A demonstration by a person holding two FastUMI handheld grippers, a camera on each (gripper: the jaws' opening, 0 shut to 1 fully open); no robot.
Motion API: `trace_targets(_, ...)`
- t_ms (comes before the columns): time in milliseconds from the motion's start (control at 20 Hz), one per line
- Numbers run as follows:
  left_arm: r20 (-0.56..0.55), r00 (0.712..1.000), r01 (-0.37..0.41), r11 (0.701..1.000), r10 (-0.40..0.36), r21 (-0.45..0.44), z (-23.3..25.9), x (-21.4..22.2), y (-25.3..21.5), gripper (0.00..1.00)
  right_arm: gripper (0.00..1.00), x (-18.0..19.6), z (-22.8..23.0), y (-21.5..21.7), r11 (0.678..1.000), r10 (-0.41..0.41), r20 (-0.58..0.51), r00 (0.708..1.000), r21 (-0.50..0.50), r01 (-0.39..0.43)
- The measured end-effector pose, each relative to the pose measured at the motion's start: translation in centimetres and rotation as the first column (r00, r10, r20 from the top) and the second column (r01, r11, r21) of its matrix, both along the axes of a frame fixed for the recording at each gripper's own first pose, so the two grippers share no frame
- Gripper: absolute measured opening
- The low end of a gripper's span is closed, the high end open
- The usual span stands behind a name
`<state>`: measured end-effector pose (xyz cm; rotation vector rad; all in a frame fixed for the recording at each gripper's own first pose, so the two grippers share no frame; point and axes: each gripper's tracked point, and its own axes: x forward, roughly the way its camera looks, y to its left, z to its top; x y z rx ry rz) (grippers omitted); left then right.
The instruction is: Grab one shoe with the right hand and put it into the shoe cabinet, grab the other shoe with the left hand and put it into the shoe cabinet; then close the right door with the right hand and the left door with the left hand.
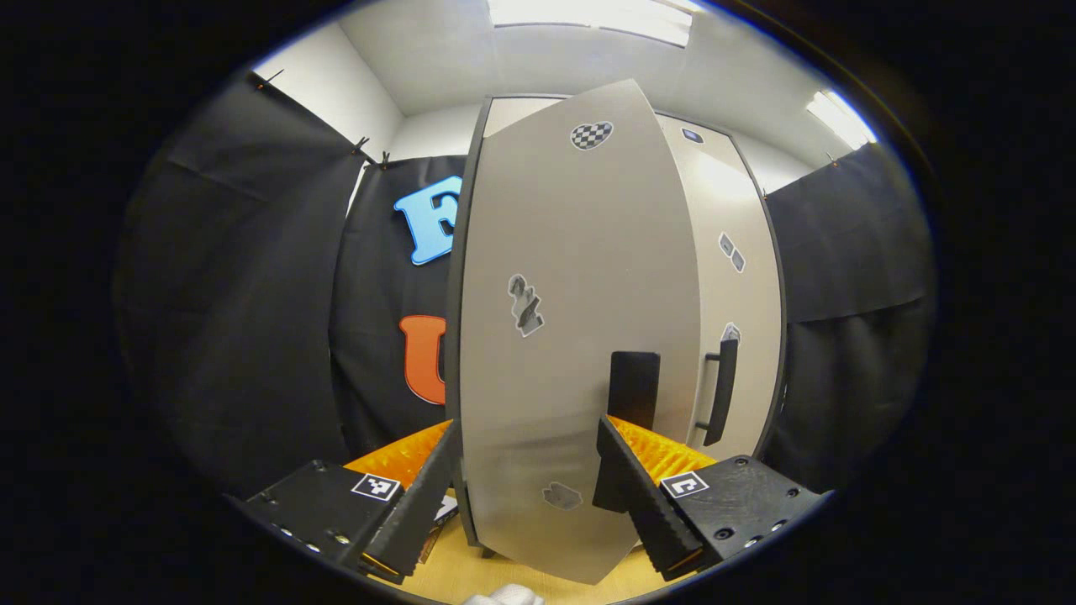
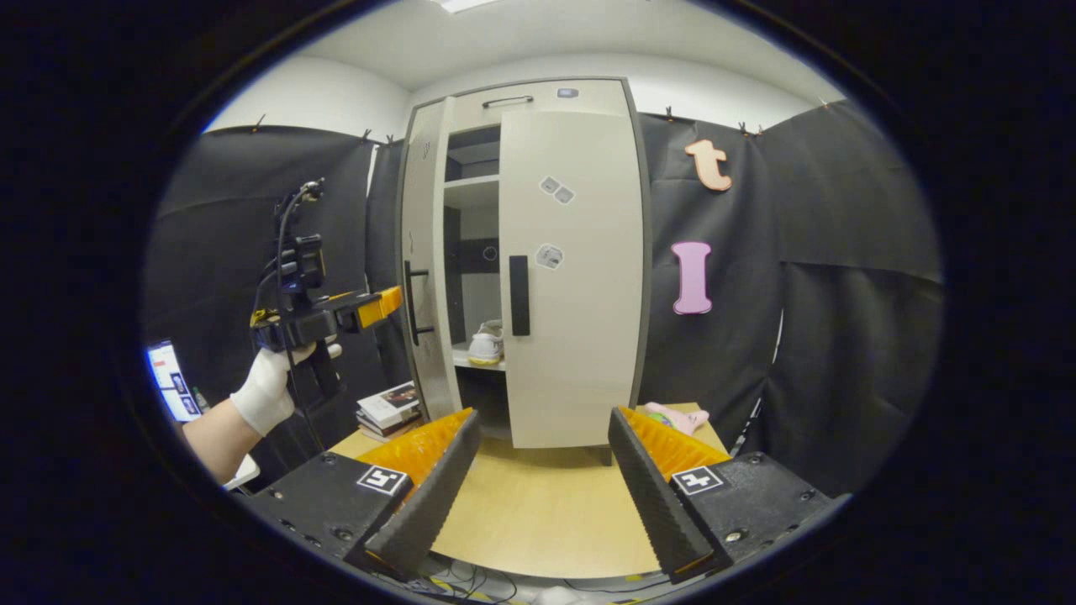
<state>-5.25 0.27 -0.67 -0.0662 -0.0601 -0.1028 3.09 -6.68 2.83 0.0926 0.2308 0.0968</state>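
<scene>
Booth table [image 2: 538, 512], upright cabinet [image 2: 572, 277], left door [image 1: 580, 336] ajar, shoe [image 2: 486, 344] shelved, both tools released.

Black cloth walls [image 2: 841, 277], white ceiling with bright panel lights [image 1: 588, 17], wooden tabletop [image 2: 538, 512].

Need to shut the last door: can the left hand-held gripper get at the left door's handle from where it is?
Probably yes. The left hand-held gripper is open, straddling the left door, with its handle just ahead of the fingers and nothing between.
</scene>
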Motion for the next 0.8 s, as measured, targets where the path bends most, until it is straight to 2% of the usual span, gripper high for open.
trace_targets(250, -0.005, 1.0, -0.02, 0.999, 0.02, 0.027, 0.1, -1.2, 0.8, 0.96, 0.99, 1.7, 0.5, -0.1, 1.0, -0.001, 0.017, 1.0, 0.001, 0.001)
trace_targets(300, -0.015, 0.999, -0.029, 0.999, 0.029, 0.029, -0.2, -1.6, 1.2, 1.0, 0.99, 1.9, 0.5, 0.0, 1.0, -0.001, 0.019, 1.0, -0.001, 0.001)
trace_targets(350, -0.014, 0.999, -0.03, 0.999, 0.03, 0.026, -0.2, -2.2, 1.3, 0.96, 1.0, 2.0, 0.6, 0.0, 1.0, 0.001, 0.02, 1.0, -0.001, -0.001)
trace_targets(400, -0.015, 0.999, -0.032, 0.999, 0.033, 0.024, -0.1, -2.7, 1.3, 1.0, 1.0, 2.1, 0.9, 0.0, 1.0, -0.004, 0.027, 1.0, 0.001, 0.004)
trace_targets(500, -0.02, 0.999, -0.027, 0.999, 0.028, 0.033, -0.5, -3.8, 1.4, 0.96, 0.99, 2.2, 1.3, 0.1, 1.0, -0.012, 0.04, 0.999, 0.007, 0.012)
trace_targets(550, -0.03, 0.999, -0.029, 0.999, 0.03, 0.043, -0.7, -4.4, 1.7, 1.0, 0.99, 2.1, 1.5, 0.2, 1.0, -0.017, 0.045, 0.999, 0.007, 0.017)
trace_targets(600, -0.031, 0.999, -0.025, 0.998, 0.027, 0.049, -0.7, -5.3, 1.7, 0.96, 0.99, 1.8, 1.7, 0.2, 1.0, -0.024, 0.051, 0.998, 0.006, 0.024)
trace_targets(800, -0.047, 0.999, -0.01, 0.998, 0.013, 0.062, -0.8, -10.2, 2.0, 0.96, 0.99, 0.4, 2.6, 0.7, 0.998, -0.056, 0.077, 0.995, 0.004, 0.056)
